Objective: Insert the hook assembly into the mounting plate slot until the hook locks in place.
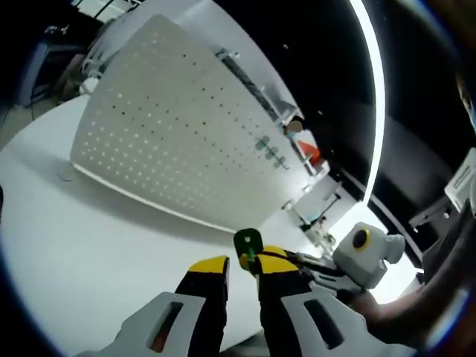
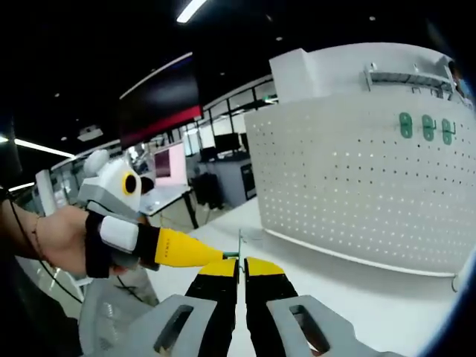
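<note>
The mounting plate is a white perforated panel [image 1: 171,126] [image 2: 357,186] standing upright on a white table [image 1: 89,245] [image 2: 372,312]. My right gripper [image 2: 242,268] is shut on the hook assembly [image 2: 239,247], seen edge-on as a thin strip between the yellow tips. In the left gripper view the same assembly shows as a small green piece with a metal wire [image 1: 248,242], carried by the right gripper [image 1: 297,262] entering from the right. My left gripper [image 1: 239,269] is open, its tips just below the green piece. Both grippers are well short of the panel.
Three green hooks [image 1: 271,152] [image 2: 424,126] sit high on the panel near its end. A white shelf unit [image 2: 349,67] rises behind it. A hand [image 2: 63,238] holds the left gripper [image 2: 186,249]. Desks and monitors fill the dark room behind.
</note>
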The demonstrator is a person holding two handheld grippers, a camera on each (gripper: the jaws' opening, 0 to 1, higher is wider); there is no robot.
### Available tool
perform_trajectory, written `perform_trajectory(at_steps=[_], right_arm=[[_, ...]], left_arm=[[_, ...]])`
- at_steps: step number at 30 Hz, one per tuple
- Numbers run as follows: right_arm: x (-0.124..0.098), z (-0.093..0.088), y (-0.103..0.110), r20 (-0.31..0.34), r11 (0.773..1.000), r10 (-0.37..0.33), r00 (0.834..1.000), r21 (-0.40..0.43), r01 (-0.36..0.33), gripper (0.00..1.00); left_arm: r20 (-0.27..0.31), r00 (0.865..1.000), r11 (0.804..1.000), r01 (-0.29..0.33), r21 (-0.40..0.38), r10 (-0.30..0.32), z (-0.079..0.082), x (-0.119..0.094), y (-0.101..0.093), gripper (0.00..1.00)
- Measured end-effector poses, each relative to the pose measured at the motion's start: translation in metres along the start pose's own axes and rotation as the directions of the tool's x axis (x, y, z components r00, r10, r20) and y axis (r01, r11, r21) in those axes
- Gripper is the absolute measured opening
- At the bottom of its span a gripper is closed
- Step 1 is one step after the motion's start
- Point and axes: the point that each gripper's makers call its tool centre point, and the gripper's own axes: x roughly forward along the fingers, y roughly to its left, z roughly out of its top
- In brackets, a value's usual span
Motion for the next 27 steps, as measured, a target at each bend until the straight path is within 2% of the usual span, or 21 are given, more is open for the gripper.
perform_trajectory(at_steps=[8, 13, 21, 24, 27], right_arm=[[-0.003, 0.001, -0.002, 0.019, 1.000, -0.013, 1.000, 0.028, 0.012, 0.01], [-0.005, 0.005, -0.001, 0.043, 1.000, -0.011, 0.999, 0.026, 0.009, 0.01], [-0.005, 0.011, 0.000, 0.069, 1.000, -0.001, 0.998, 0.005, 0.001, 0.01], [-0.005, 0.013, 0.000, 0.074, 1.000, 0.001, 0.997, -0.006, 0.000, 0.01], [-0.006, 0.013, -0.001, 0.069, 1.000, 0.000, 0.998, -0.011, 0.001, 0.02]], left_arm=[[-0.004, 0.999, 0.999, 0.050, -0.016, -0.050, -0.001, 0.002, -0.012, 0.05], [0.011, 0.997, 0.996, 0.074, -0.054, -0.074, 0.001, 0.002, -0.015, 0.05], [0.025, 0.996, 0.994, 0.089, -0.070, -0.088, 0.004, 0.001, -0.018, 0.04], [0.025, 0.996, 0.993, 0.091, -0.070, -0.089, 0.005, 0.002, -0.020, 0.03], [0.009, 0.997, 0.996, 0.083, -0.034, -0.082, 0.005, 0.004, -0.024, 0.03]])
